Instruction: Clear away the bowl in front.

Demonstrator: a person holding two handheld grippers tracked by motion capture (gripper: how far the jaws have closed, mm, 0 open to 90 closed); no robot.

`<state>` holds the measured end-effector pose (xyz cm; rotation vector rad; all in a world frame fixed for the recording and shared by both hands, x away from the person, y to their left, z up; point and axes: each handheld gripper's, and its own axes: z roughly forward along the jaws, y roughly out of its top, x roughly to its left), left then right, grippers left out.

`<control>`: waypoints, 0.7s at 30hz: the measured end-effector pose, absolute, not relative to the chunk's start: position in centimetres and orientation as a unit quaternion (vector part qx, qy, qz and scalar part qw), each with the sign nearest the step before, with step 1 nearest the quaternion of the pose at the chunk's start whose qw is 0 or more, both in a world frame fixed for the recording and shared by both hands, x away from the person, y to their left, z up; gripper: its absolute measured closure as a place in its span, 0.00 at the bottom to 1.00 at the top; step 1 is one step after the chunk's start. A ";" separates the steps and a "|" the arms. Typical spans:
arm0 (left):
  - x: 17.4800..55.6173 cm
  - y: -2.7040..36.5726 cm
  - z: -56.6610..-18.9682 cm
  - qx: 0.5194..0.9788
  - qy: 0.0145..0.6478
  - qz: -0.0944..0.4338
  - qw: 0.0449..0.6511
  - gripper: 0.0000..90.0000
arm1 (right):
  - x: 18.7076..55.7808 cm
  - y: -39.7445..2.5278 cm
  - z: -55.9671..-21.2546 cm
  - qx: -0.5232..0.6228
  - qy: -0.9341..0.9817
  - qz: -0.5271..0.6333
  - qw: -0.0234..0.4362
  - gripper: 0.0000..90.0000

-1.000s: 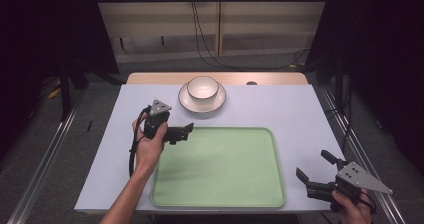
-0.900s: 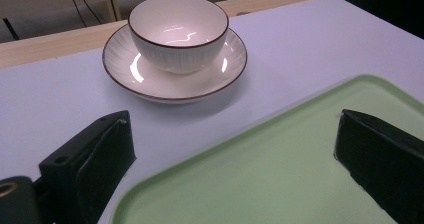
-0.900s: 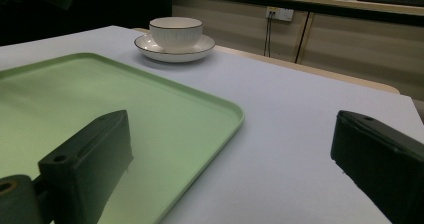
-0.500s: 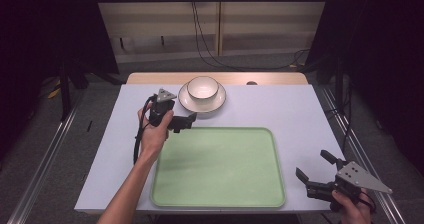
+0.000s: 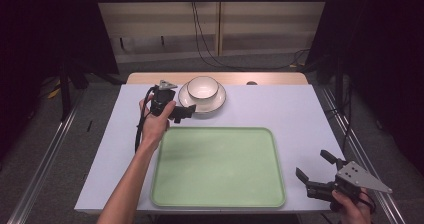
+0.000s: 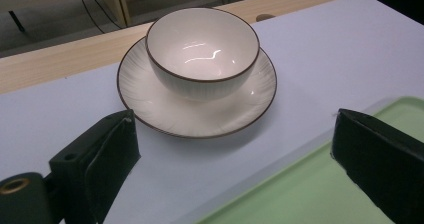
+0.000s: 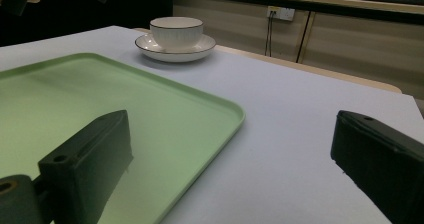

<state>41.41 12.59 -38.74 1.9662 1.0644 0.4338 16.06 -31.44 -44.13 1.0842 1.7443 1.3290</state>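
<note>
Left gripper (image 5: 184,112) jaws spread wide, empty, aimed at bowl (image 6: 202,51) sitting on saucer (image 6: 150,101) just ahead, between the jaw lines. Best approach: straddle the bowl rim squarely, close gently. Right gripper (image 5: 316,176) jaws open, idle beside tray (image 5: 220,169).

bowl (image 6: 202,54) + saucer (image 6: 197,114): white, thin brown rims, fine ribbing. tray (image 5: 218,166): pale green. counter (image 5: 280,109): pale lavender-grey top, wood far edge.

No readable text anywhere.
The bowl (image 6: 202,51), saucer (image 6: 165,109), green tray (image 5: 218,166) and tabletop (image 5: 280,109) carry no legible label, brand, number or sign.
</note>
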 end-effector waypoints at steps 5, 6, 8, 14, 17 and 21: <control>42.6 12.5 -38.9 0.784 0.429 0.171 0.414 0.06 | 16.0 -31.6 -44.2 0.421 0.668 0.511 0.339 0.03; 42.8 12.5 -38.8 0.786 0.430 0.170 0.411 0.07 | 16.1 -31.6 -44.2 0.421 0.668 0.512 0.338 0.03; 43.3 12.4 -38.8 0.784 0.432 0.166 0.413 0.07 | 16.1 -31.6 -44.2 0.420 0.669 0.514 0.334 0.03; 44.9 11.8 -38.8 0.783 0.432 0.176 0.411 0.09 | 16.1 -31.6 -44.2 0.421 0.668 0.513 0.338 0.03; 45.7 11.6 -38.7 0.792 0.427 0.172 0.401 0.10 | 16.0 -31.7 -44.3 0.421 0.668 0.511 0.340 0.03; 46.7 11.2 -38.8 0.789 0.430 0.172 0.404 0.10 | 15.9 -31.8 -44.3 0.423 0.667 0.513 0.338 0.03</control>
